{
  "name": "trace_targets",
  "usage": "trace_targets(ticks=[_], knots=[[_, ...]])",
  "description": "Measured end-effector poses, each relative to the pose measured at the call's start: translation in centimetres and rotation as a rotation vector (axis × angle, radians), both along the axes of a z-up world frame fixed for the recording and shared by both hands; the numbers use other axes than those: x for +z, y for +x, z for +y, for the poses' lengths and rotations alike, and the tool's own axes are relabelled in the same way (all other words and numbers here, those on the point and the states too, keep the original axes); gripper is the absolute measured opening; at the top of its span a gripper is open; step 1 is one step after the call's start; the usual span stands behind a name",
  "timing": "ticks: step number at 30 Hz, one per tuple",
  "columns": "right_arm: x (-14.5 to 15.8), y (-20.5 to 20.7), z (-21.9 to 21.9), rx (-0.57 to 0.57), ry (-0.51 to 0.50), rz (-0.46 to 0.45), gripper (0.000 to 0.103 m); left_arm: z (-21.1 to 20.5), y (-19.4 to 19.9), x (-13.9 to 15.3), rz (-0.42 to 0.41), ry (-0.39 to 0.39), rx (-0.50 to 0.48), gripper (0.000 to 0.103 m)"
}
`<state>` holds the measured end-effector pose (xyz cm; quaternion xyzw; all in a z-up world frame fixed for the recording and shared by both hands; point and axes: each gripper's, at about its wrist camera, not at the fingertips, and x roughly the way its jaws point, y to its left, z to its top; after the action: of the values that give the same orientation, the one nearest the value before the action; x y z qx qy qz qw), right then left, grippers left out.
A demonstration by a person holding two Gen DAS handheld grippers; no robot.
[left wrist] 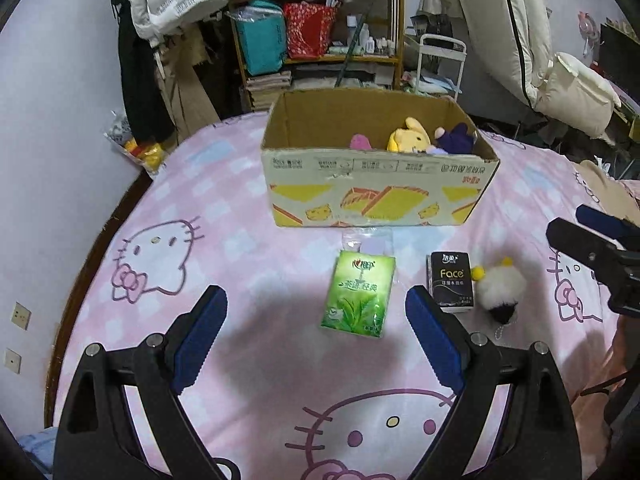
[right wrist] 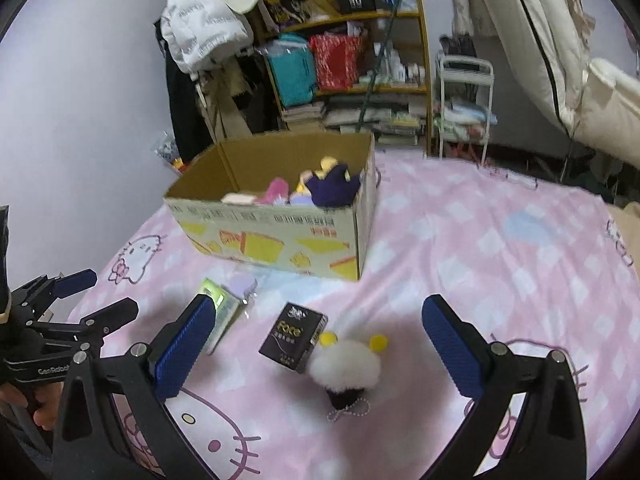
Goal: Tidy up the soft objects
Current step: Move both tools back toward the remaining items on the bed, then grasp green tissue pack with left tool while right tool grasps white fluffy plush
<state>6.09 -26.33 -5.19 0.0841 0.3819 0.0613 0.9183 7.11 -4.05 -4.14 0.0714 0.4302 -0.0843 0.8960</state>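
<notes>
A cardboard box (left wrist: 376, 188) stands on the pink bed and holds a yellow plush (left wrist: 410, 138), a purple plush (left wrist: 456, 138) and a pink one (left wrist: 360, 142). In front of it lie a green tissue pack (left wrist: 358, 294), a black "Face" tissue pack (left wrist: 451, 282) and a white fluffy pom-pom toy (left wrist: 502, 290). My left gripper (left wrist: 316, 312) is open and empty, just short of the green pack. My right gripper (right wrist: 320, 328) is open and empty, with the black pack (right wrist: 294, 336) and the pom-pom (right wrist: 346, 364) between its fingers' reach. The box (right wrist: 280, 236) stands beyond.
A small clear bag with a lilac item (left wrist: 370, 242) lies by the box front. The other gripper shows at the right edge (left wrist: 592, 252) and at the left edge (right wrist: 60, 312). A cluttered shelf (left wrist: 320, 32), hung clothes and a white rack stand behind the bed.
</notes>
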Motion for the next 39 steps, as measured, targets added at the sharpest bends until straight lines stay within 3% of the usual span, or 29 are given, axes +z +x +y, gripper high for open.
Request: trace_targets(ticks=[14,25,32,37,39], knots=[[-4.1,2.7,0.7,0.008,-0.055,0.194,0.103,-1.8,2.5,-4.0,0.105,0.033,-0.042,0.090],[-8.0,4.3,-0.9,-0.042,-0.011,0.377,0.096,-3.3,5.0,-7.0,0.198,0.063,-0.064,0.090],[-9.5,4.6,-1.5,-0.048,0.029,0.443,0.094,-3.3,6.4,-9.0,0.268,0.042,-0.044,0.090],[-10.4,4.6,-1.0,-0.019,0.035,0.485,0.073,-2.9,7.1,-10.0,0.302,0.027,-0.026,0.088],[-10.9,4.6,-0.8,-0.011,0.033,0.501,0.067,-2.7,7.3,-10.3,0.307,0.015,-0.027,0.078]])
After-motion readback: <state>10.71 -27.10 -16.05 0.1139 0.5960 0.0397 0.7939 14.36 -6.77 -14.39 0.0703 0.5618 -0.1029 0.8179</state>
